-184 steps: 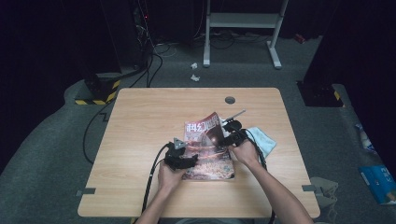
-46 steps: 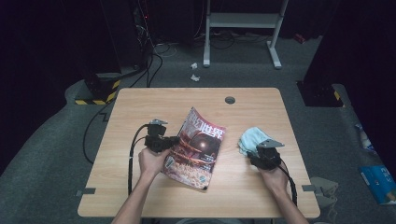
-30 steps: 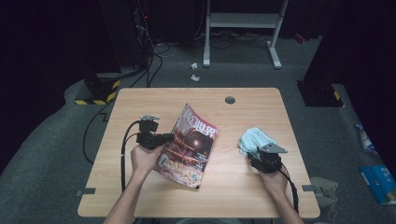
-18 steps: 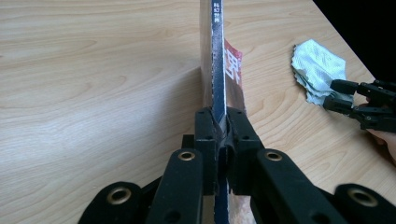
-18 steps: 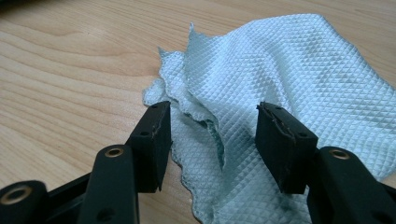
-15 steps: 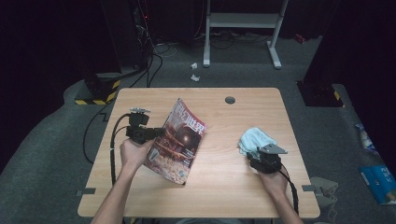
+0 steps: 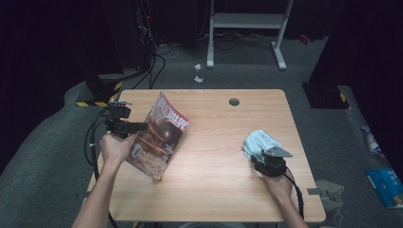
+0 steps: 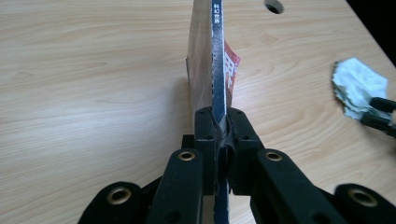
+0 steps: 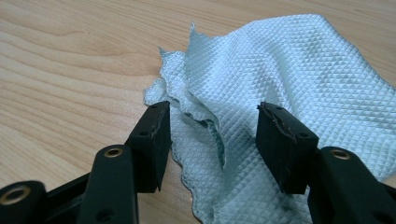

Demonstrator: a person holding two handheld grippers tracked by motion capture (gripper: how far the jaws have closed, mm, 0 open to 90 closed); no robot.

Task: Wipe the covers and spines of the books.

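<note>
Magazine [image 7: 159, 137] pinched at the spine by left gripper [image 8: 219, 126], jaws closed tight, tilted up over the table's [image 7: 218, 190] left side. Probably light and floppy; best gripped near the spine. Right gripper [image 9: 212, 135] wide open, straddling soft cloth [image 9: 280, 79].

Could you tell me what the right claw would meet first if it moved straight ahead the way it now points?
The cloth: the right claw is open, its jaws on either side of the cloth's crumpled near edge, so it would push into those folds almost at once.
</note>
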